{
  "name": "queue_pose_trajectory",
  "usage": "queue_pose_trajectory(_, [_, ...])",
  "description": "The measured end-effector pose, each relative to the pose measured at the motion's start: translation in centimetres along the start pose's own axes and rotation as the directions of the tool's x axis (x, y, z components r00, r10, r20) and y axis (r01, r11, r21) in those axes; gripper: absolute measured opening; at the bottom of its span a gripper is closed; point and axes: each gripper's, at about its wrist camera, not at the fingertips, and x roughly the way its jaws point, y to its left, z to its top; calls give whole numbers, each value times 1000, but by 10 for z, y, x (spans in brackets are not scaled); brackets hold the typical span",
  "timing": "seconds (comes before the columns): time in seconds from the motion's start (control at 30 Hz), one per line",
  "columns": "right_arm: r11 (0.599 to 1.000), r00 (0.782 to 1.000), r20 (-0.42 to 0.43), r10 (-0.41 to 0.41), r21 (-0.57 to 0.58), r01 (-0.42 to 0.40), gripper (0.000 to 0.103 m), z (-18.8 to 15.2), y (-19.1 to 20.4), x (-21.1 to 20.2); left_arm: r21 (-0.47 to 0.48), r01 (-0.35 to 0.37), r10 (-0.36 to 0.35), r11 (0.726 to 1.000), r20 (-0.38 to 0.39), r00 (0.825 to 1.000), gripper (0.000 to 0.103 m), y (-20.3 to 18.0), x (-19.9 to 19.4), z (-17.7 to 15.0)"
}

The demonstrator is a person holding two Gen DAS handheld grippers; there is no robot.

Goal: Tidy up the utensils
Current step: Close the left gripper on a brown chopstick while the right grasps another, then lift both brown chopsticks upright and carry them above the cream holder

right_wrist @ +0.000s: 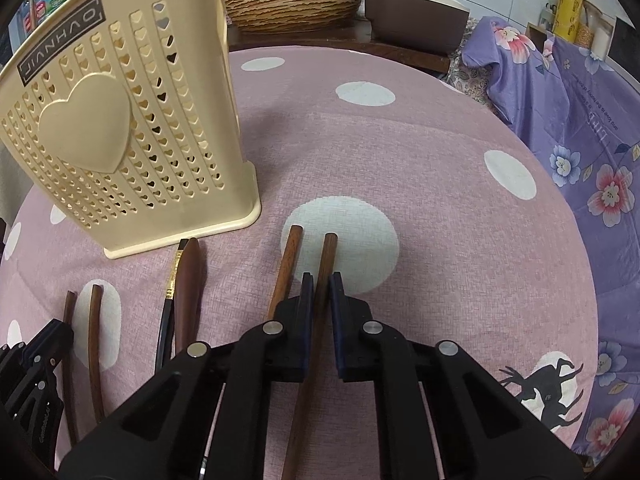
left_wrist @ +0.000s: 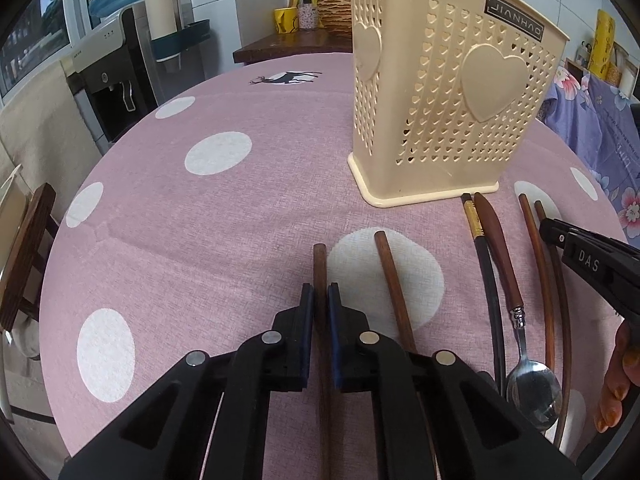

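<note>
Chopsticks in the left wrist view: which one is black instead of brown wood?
The black chopstick with the gold band, lying against the spoon; the others are plain brown.

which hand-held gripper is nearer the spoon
Right. The right hand-held gripper clamps a wooden chopstick just right of the spoon; the left hand-held gripper grips another chopstick further off on its left.

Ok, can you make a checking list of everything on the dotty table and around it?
Surface: pink tablecloth with white dots.
Job's things: cream utensil holder upright; spoon, black chopstick and brown chopsticks lying flat in front of it.
Clutter: nothing seen.
Grippers: left gripper shut on a brown chopstick; right gripper shut on another.
Cables: nothing seen.
Surroundings: water dispenser, woven basket, flowered purple cloth.
</note>
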Motion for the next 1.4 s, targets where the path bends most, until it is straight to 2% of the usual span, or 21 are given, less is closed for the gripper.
queue_pose_trajectory(0.23, [998, 998, 5, 64, -7, -64, 9, 2, -5, -2, -41, 61, -61, 997, 5, 998, 8, 6, 0, 2])
queue_pose_trajectory(0.43, [989, 986, 80, 145, 8, -146, 8, 4, -16, -31, -66, 96, -92, 993, 56, 994, 8, 12, -19, 5])
queue_pose_trajectory(0.57, [975, 965, 142, 221, 2, -223, 8, 7, -25, -63, -86, 127, -117, 988, 123, 986, 8, 22, -49, 8])
queue_pose_trajectory(0.77, [925, 899, 224, 376, -30, -380, 7, 12, -42, -119, -87, 167, -143, 982, 233, 962, 8, 35, -97, 16])
queue_pose_trajectory(0.97, [886, 848, 259, 463, -96, -454, 7, 8, -59, -165, -52, 207, -182, 977, 305, 935, 8, 44, -135, 20])
queue_pose_trajectory(1.17, [869, 828, 265, 494, -136, -475, 7, -1, -72, -194, -39, 238, -214, 971, 318, 924, 8, 53, -150, 17])
queue_pose_trajectory(1.3, [868, 826, 267, 497, -150, -473, 7, -4, -76, -201, -39, 248, -223, 968, 321, 920, 8, 56, -156, 15])
queue_pose_trajectory(1.4, [857, 817, 260, 515, -150, -493, 7, -5, -78, -203, -34, 260, -235, 965, 327, 915, 8, 57, -162, 12])
